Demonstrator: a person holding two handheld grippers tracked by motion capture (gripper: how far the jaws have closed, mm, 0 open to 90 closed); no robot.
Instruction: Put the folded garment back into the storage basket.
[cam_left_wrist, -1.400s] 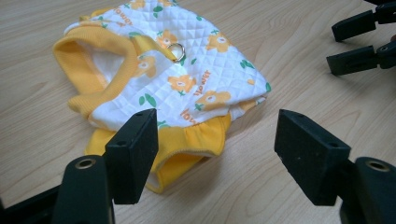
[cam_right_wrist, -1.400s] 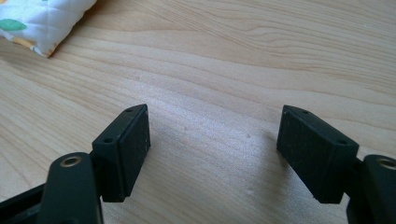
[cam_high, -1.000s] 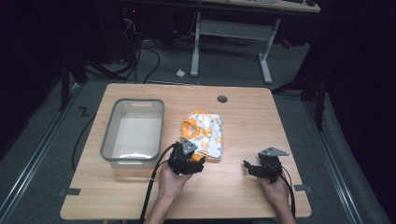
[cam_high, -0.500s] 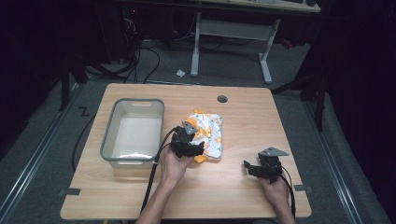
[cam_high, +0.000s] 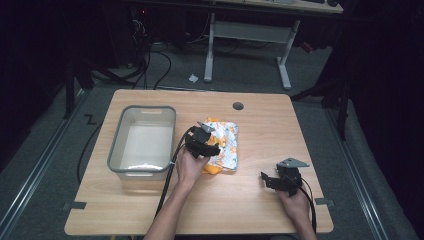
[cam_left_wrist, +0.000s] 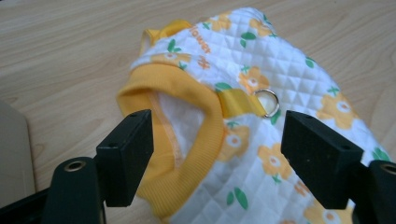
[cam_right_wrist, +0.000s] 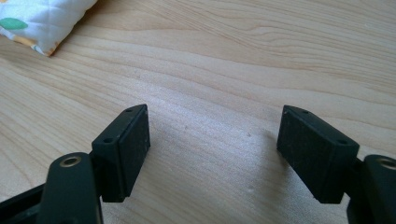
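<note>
Wooden table (cam_high: 260, 125), dark room. Left gripper (cam_high: 204, 142) over quilted floral garment (cam_left_wrist: 261, 154), jaws just opened wide, nothing pinched. Right gripper (cam_high: 274, 180) low on table, jaws wide, empty.

Table (cam_high: 250, 200) lit from above, surroundings dark; gripper views sharp, soft shadows.
</note>
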